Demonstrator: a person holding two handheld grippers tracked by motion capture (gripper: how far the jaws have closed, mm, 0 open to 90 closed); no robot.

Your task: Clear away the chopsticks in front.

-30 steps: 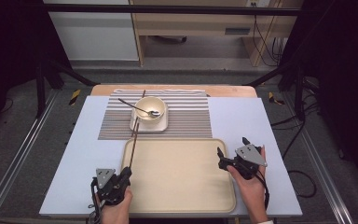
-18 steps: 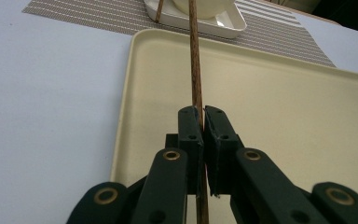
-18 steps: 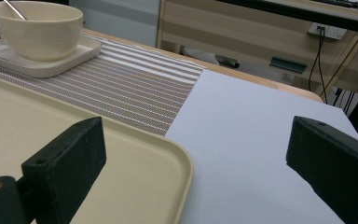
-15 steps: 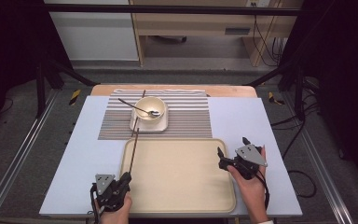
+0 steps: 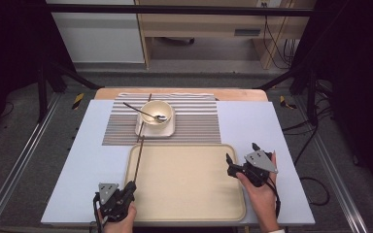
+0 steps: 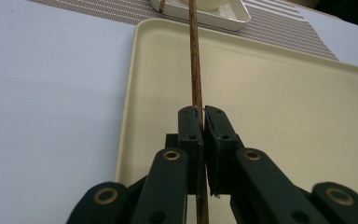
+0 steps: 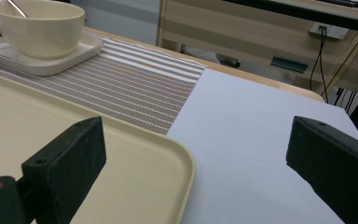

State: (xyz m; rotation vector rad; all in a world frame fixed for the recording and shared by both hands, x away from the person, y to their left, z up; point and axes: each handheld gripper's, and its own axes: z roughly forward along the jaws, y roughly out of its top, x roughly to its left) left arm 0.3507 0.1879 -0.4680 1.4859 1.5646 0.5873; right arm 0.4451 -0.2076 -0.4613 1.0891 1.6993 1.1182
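My left gripper (image 5: 131, 187) (image 6: 203, 116) is shut on the near end of a brown chopstick (image 5: 138, 160) (image 6: 195, 56). The stick runs over the left rim of the beige tray (image 5: 184, 180) toward a white square plate (image 5: 144, 130). A second chopstick (image 5: 149, 100) (image 6: 161, 4) lies along that plate's left side. On the plate stands a cream bowl (image 5: 156, 112) (image 7: 42, 28) with a metal spoon (image 5: 147, 113) in it. My right gripper (image 5: 242, 153) (image 7: 198, 140) hovers open at the tray's right edge, holding nothing.
A striped placemat (image 5: 194, 121) (image 7: 135, 88) lies under the plate at the back of the pale blue table cover (image 5: 247, 121). A black frame and cables stand beyond the table's far edge.
My left gripper has drawn back toward the table's near edge, pulling the held chopstick with it. The right gripper has stayed put.
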